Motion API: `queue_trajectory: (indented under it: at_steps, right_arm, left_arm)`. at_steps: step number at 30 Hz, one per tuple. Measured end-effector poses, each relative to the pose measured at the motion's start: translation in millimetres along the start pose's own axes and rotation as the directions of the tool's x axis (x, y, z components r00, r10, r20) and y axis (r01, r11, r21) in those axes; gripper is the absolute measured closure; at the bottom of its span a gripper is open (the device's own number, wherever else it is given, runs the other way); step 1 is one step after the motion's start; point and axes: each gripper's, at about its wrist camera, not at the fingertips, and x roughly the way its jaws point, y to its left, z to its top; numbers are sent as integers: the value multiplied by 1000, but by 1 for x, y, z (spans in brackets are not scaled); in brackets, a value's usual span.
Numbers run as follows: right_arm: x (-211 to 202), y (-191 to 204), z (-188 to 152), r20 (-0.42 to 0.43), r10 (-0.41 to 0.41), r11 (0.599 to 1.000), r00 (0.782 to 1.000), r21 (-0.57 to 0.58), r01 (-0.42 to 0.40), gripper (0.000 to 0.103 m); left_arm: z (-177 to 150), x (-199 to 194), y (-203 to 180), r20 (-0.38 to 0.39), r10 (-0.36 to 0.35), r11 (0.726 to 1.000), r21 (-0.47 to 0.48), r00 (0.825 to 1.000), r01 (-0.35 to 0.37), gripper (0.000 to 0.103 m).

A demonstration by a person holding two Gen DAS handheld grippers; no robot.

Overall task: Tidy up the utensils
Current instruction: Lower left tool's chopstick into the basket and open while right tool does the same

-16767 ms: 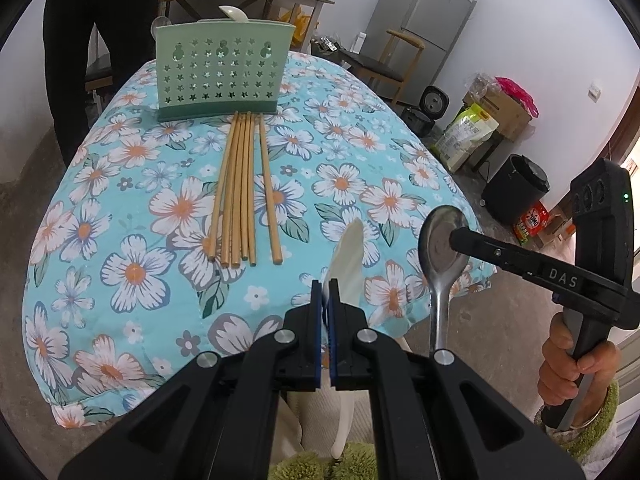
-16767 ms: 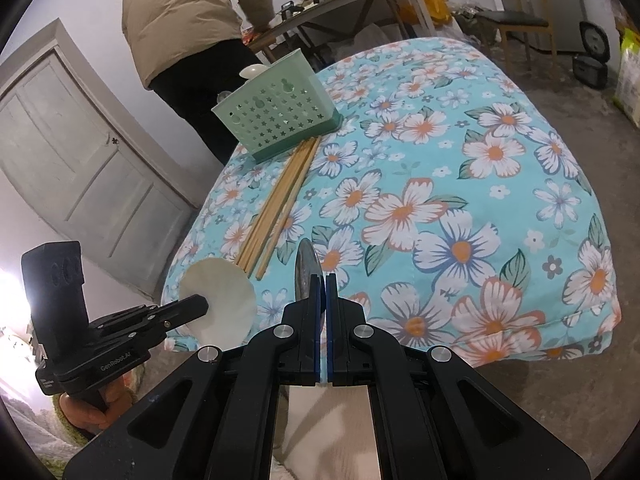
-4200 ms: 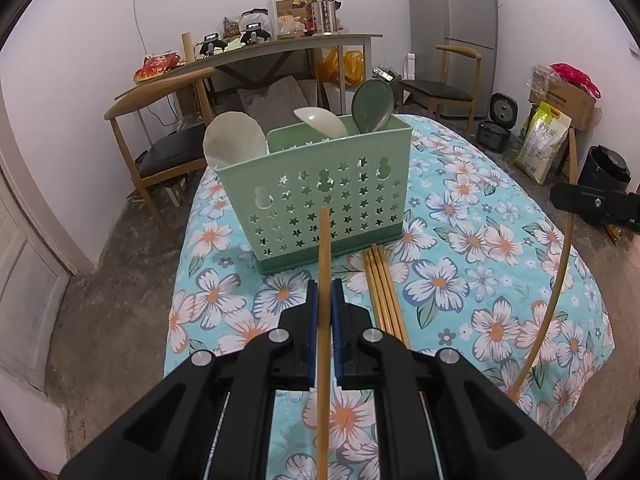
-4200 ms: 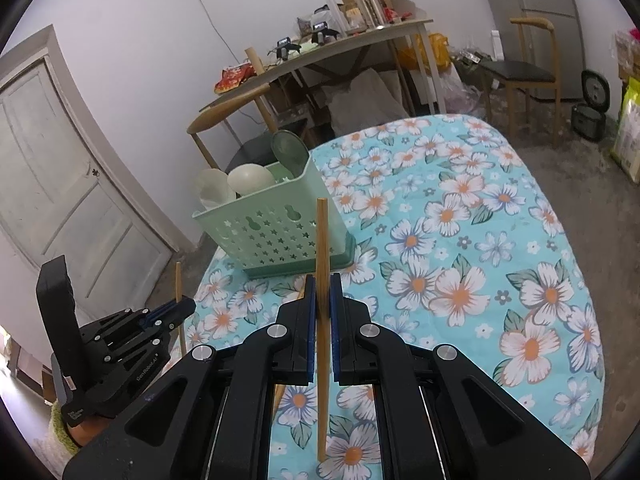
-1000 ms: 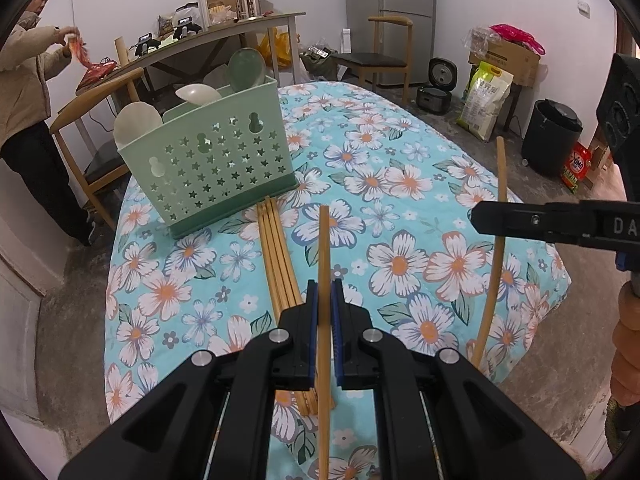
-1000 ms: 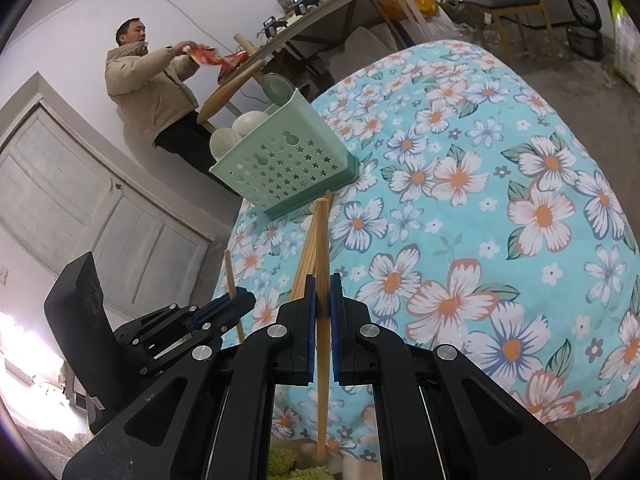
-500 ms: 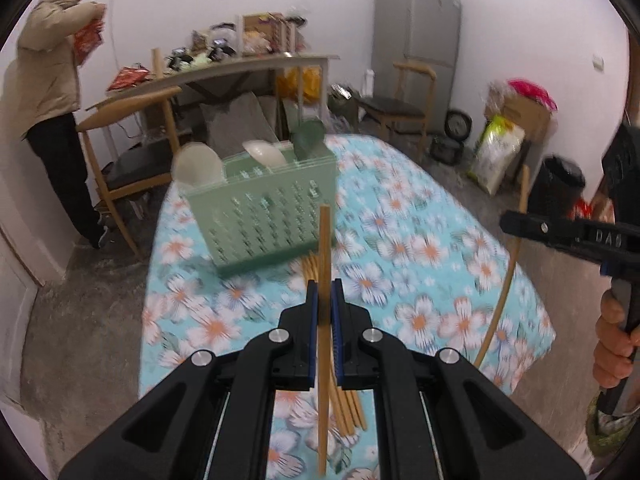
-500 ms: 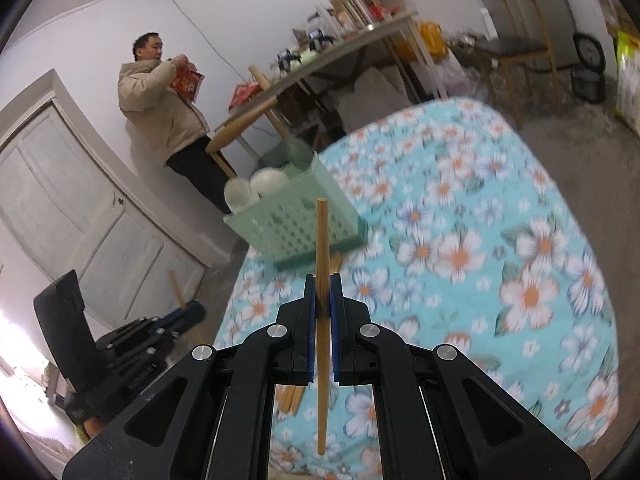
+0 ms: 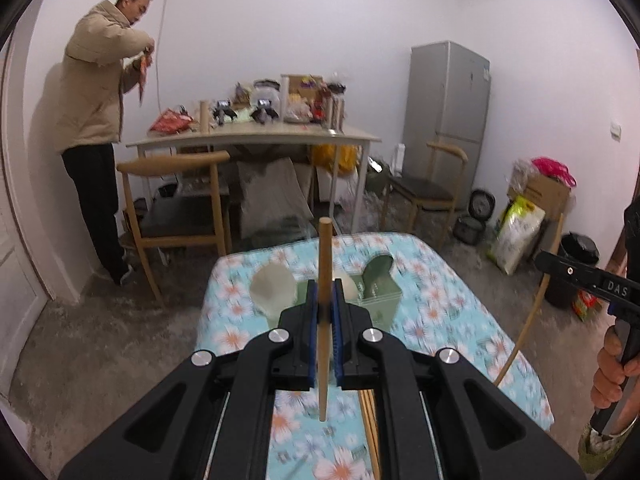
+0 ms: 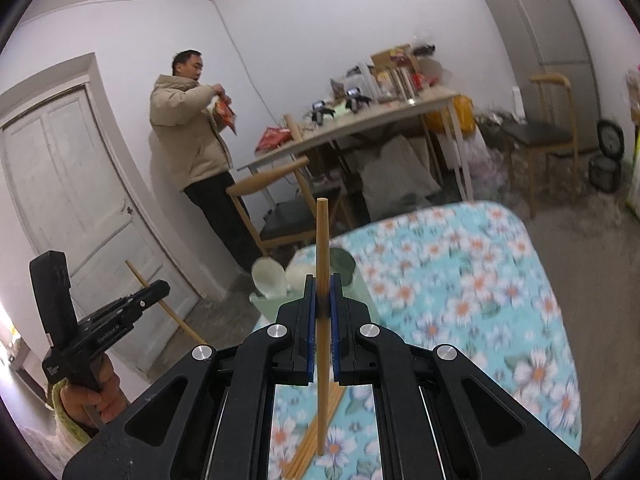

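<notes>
I find the left gripper clamped on one wooden chopstick, which stands upright between the blue pads and projects above and below them. The right gripper is in the same condition: jaws closed to a narrow slit on a second chopstick, also upright in its own view. From the left wrist camera, the right gripper shows at the right edge with its chopstick slanting down over the cloth, and a hand grips its handle. From the right wrist camera, the left gripper sits low at the left, its chopstick tilted, with a hand on the handle.

Both grippers are raised above the table with the flowered cloth. The green utensil basket stands on that cloth just beyond the fingertips, partly hidden by them and blurred. It holds a pale spoon, a second pale spoon and a dark green spoon, bowls upward. I cannot tell which compartment each occupies. The remaining loose chopsticks lie together on the cloth below the jaws, near the basket.

In the background, a person in a beige jacket stands by a door, beside a cluttered side table.
</notes>
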Motion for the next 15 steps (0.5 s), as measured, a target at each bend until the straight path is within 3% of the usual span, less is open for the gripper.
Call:
queue_trajectory:
  at_steps: [8,15]
  right_arm:
    - [26,8,43,81,21,998,996,-56,-17,98]
    - [64,7,71,120,25,994,992,-106,-12,98]
  left_arm:
    - [46,17,24,102,-3,998,-62,995,10,97]
    - [72,59,42,167,-24,992,-120,986,45,97]
